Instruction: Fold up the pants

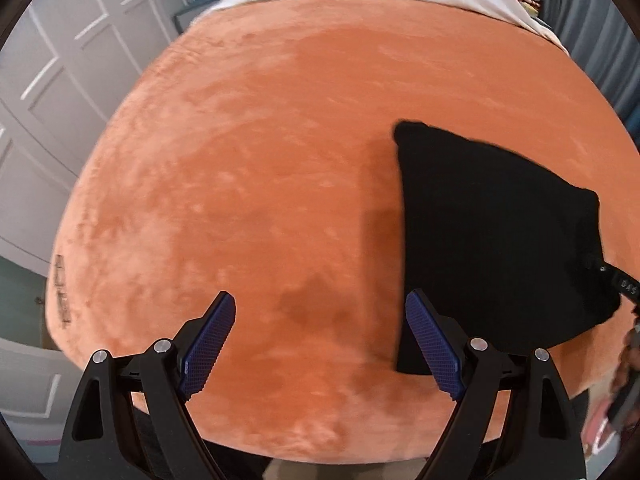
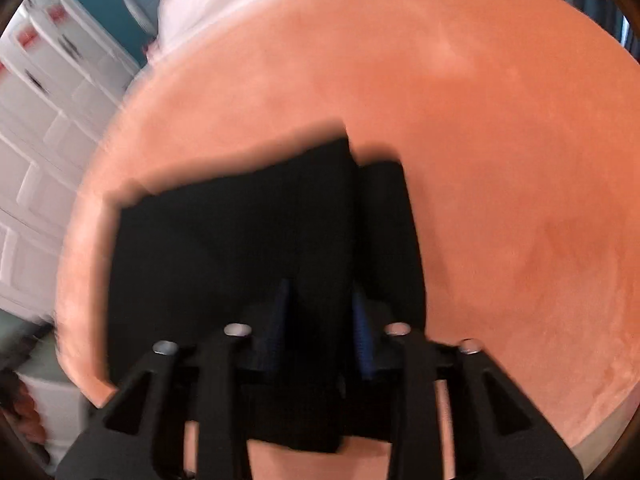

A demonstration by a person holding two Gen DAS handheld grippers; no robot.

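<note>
1. Black pants [image 1: 496,240], already a compact bundle, lie on the orange blanket [image 1: 260,160].
2. Left claw [image 1: 320,344] gapes wide, empty, beside them.
3. Right claw [image 2: 320,312] pinches a fold narrowly.
4. Risk: lifting that pinch could drag layers apart.

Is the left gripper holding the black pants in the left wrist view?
No, the left gripper stands wide open above the bare orange blanket, and the black pants lie beside its right finger, not between the pads.
</note>
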